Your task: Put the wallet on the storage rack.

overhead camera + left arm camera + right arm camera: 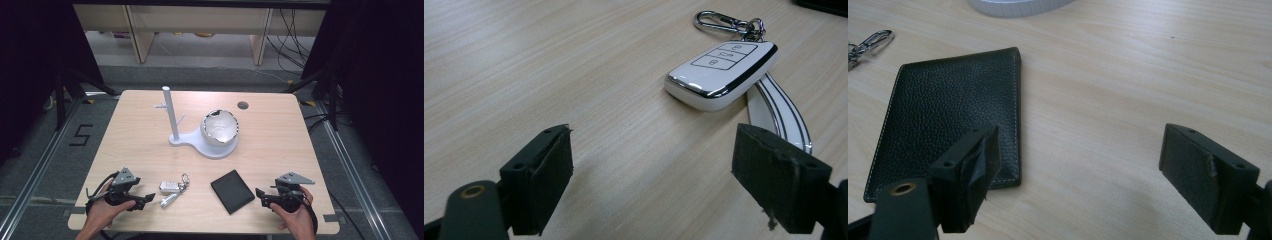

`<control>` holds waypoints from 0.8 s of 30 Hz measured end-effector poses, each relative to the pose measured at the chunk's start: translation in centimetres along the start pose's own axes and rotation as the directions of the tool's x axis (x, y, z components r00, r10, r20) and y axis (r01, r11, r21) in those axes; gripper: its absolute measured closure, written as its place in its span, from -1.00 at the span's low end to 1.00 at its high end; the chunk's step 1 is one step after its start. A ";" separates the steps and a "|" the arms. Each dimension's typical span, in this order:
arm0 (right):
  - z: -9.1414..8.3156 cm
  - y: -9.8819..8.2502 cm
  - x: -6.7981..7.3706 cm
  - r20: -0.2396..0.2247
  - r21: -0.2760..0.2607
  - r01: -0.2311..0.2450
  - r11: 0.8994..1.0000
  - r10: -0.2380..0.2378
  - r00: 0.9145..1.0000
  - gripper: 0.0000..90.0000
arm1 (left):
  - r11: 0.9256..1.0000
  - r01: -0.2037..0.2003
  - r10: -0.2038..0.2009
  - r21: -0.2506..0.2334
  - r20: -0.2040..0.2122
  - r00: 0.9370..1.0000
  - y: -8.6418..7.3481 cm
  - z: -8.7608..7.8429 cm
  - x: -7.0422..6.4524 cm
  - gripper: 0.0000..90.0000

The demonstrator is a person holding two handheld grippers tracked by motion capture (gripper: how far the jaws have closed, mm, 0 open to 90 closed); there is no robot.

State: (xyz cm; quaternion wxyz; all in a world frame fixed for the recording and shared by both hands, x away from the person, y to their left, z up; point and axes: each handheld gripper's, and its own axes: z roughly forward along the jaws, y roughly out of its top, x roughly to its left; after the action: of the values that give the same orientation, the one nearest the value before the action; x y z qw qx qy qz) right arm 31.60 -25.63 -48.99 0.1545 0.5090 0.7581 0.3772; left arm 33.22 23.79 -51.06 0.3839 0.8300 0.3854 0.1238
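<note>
A white car key fob (169, 187) (721, 73) with a silver clip and a white strap (780, 114) lies near the table's front edge. Just left of it my left gripper (145, 199) (669, 185) rests open, jaws wide apart with only bare wood between them. A black leather wallet (232, 190) (950, 117) lies flat to the right of the key. My right gripper (261, 195) (1095, 182) stands open beside the wallet's right edge, holding nothing. A white stand (172, 116) with a post and pegs carries a white bowl (219, 127) at mid-table.
The wooden table (280, 130) has a round cable hole (243, 105) at the back right. Desk legs and cables stand on the floor beyond. The stand's base rim (1018, 6) lies just beyond the wallet.
</note>
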 end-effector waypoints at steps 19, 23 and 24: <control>-0.8 -0.1 1.3 -0.074 0.035 -0.019 0.999 0.022 0.997 -0.43 | 0.991 -0.132 0.131 0.003 0.063 0.989 4.3 0.5 -3.7 -0.19; -0.7 -0.1 1.5 -0.090 0.029 0.010 1.000 -0.007 0.996 -0.35 | 0.985 -0.173 0.171 0.018 0.081 0.982 5.6 1.4 -4.3 0.13; -0.8 0.0 1.6 -0.084 0.025 0.023 0.999 -0.021 0.996 -0.33 | 0.982 -0.189 0.186 0.020 0.089 0.979 6.1 1.7 -4.5 0.13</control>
State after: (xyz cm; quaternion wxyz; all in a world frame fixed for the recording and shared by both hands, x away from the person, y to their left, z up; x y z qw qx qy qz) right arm 30.39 -24.50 -48.26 0.1199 0.4863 0.7743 0.3867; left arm 34.41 17.10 -47.37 0.3748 0.8726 0.2902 0.1179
